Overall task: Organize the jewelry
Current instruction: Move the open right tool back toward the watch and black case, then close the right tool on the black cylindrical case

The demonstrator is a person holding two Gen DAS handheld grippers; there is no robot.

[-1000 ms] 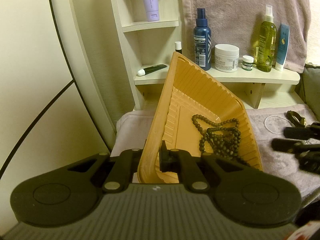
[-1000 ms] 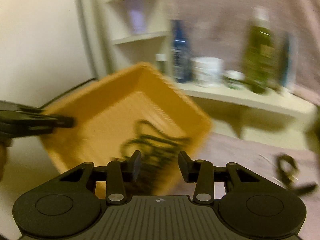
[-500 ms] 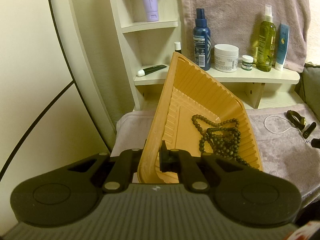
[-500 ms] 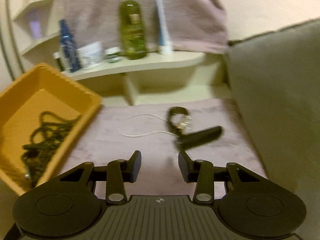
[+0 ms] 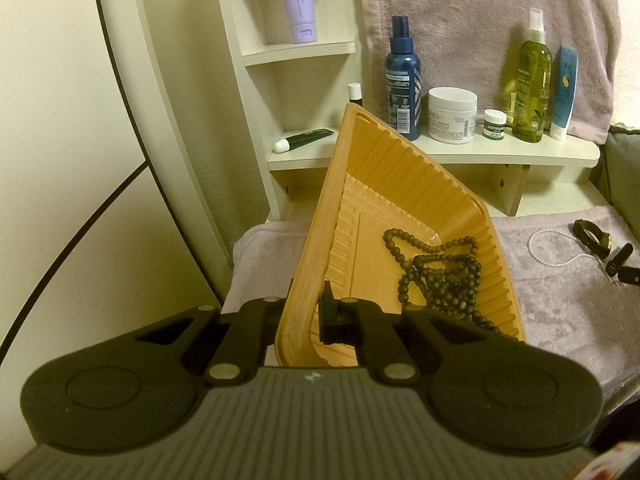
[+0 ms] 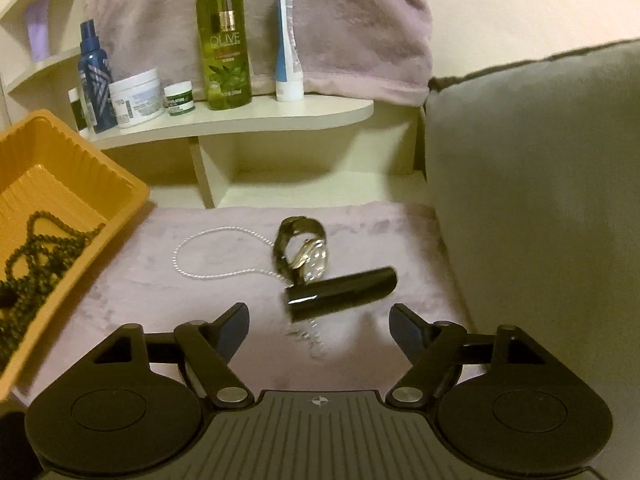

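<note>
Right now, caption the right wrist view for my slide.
Right gripper, jaws opening, nears black tube, watch, pearl chain.

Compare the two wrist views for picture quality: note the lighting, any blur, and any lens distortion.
Left wrist view: warm, dim yellowish light; sharp on the orange tray and dark beads; fisheye bends the wall edge on the left into a curve. Right wrist view: same warm cast; the black tube and thin chain are slightly smeared; glare on the watch face; corners vignetted black.

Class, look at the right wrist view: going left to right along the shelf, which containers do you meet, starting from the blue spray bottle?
Blue spray bottle → white cream jar → small green-labelled jar → olive-green pump bottle → white and blue tube.
</note>
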